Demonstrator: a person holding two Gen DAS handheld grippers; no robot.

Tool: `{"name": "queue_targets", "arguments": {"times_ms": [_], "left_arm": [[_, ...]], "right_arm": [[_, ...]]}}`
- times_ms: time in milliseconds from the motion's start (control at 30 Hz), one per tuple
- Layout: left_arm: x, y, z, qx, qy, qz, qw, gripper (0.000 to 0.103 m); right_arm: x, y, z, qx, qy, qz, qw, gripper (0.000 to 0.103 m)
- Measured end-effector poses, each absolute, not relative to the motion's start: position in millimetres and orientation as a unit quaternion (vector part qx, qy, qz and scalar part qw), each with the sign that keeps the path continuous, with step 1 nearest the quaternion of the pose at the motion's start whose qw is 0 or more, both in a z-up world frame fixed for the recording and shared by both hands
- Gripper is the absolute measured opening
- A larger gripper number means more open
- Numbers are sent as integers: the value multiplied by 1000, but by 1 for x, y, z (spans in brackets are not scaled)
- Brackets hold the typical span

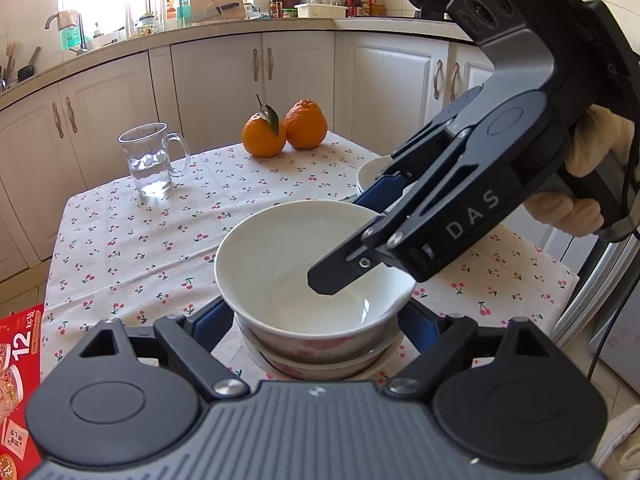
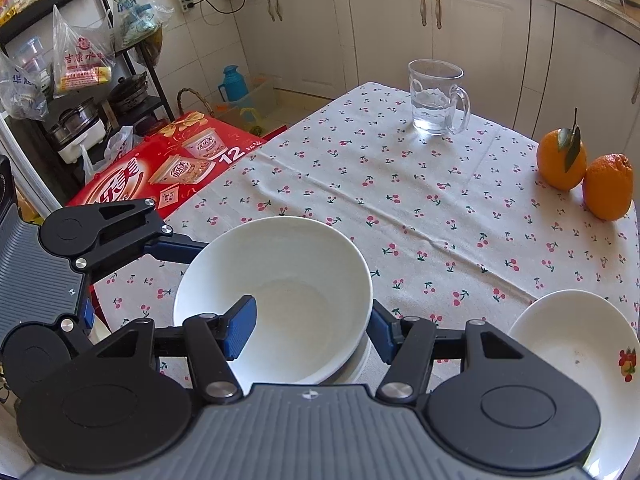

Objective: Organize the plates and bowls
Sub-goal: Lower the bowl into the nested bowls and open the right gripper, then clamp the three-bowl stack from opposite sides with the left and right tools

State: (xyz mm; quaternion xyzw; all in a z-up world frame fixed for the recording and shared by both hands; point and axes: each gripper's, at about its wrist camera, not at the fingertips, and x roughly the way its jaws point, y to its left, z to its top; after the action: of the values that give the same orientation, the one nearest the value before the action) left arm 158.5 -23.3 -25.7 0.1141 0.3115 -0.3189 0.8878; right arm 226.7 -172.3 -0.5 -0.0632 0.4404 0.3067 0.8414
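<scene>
Top bowl (image 1: 316, 264): white inside, pink floral print outside, empty, nested upright in a second bowl (image 1: 316, 364) of the same print (only the rim and a band of wall show). The stack stands on the desk (image 1: 132, 240) at its near edge, on a cherry-print cloth.

Right claw (image 2: 310, 330): angled down from the right, open wide, one blue pad (image 2: 240, 332) inside the top bowl and the other outside its wall, straddling the rim. Whether either pad touches the wall, cannot tell. A gloved hand (image 1: 588, 168) holds its grip.

Left claw (image 1: 320, 320): level and low, open, fingers (image 1: 214, 320) on either side of the stack at the lower bowl's height; contact cannot be told.

White plate (image 2: 576, 344) with a small fruit print at its rim, near the stack on the right, empty.

Glass mug (image 1: 154, 160) at the far left of the desk, water in the bottom part. Two oranges (image 1: 284, 130) touching each other at the far edge, one with a leaf.

Red carton (image 2: 160, 168) beside the desk on the left.
</scene>
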Motion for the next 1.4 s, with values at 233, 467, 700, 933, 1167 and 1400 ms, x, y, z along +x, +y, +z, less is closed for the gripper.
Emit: {"name": "queue_targets", "arguments": {"times_ms": [233, 467, 700, 933, 1167, 1400], "left_arm": [[160, -23, -26, 106, 317, -321, 886, 89], [155, -23, -27, 116, 308, -329, 885, 97], [150, -13, -21, 121, 293, -331, 889, 100], [145, 4, -17, 124, 290, -348, 883, 100], [148, 15, -21, 151, 313, -338, 875, 101], [155, 11, -37, 179, 332, -339, 861, 100]], "right_arm": [[227, -169, -2, -76, 439, 304, 842, 65], [224, -168, -2, -80, 431, 301, 847, 85], [215, -165, 8, -95, 408, 302, 856, 103], [194, -162, 16, -137, 392, 295, 861, 103], [161, -159, 16, -215, 375, 283, 856, 103], [143, -163, -3, -229, 389, 285, 846, 103]]}}
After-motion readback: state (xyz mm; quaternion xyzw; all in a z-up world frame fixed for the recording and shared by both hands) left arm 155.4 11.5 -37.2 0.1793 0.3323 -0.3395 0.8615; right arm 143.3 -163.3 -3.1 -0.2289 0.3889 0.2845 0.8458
